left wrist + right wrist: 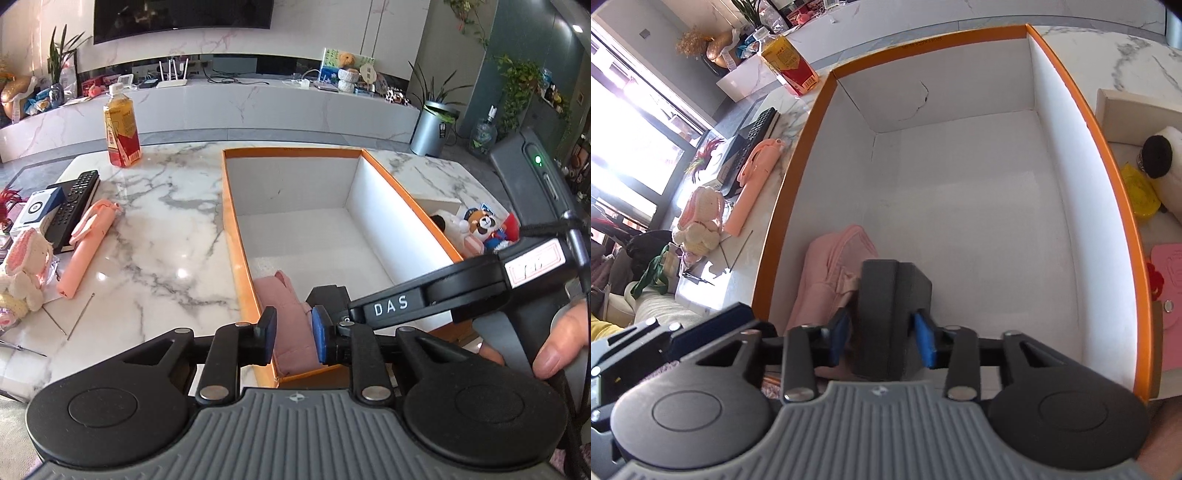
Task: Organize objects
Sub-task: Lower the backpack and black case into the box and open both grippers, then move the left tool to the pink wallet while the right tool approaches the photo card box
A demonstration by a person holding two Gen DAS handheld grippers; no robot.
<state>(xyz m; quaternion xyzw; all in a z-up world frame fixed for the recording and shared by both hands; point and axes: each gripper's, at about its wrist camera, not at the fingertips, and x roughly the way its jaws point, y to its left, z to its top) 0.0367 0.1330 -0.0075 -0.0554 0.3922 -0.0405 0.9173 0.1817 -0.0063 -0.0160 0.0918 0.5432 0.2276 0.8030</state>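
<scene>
Over the near end of the orange-rimmed box (236, 206), left wrist view: left gripper (293, 338) sits above the box's near wall, its blue pads (319, 338) drawn close together with nothing pinched between them; the pink pouch (291, 332) seen through the gap lies on the box floor behind, not in the grip. The right gripper (332, 306) reaches in from the right, a hand (563, 343) on its handle, with a dark grey block (328, 297) at its tip beside the pouch. Left of the box on the marble table (166, 229) and not yet stowed: a pink folding stick (88, 245), a knitted rabbit (24, 267), a remote (75, 201) on a small stack, and a tea bottle (122, 127) farther back. A second, smaller box (476, 221) to the right holds plush toys. Right wrist view: right gripper (882, 332) is closed on the dark grey block (886, 317), blue pads (925, 343) pressing both flanks, low inside the orange-rimmed box (798, 166) just right of the pink pouch (831, 273); whether the block touches the floor, cannot tell. Rest of the box floor is bare. Judgement: early stage, one item placed, a second being set down, release pending; the rabbit (701, 214), stick (753, 184), remote (757, 133) and bottle (790, 66) are left.
</scene>
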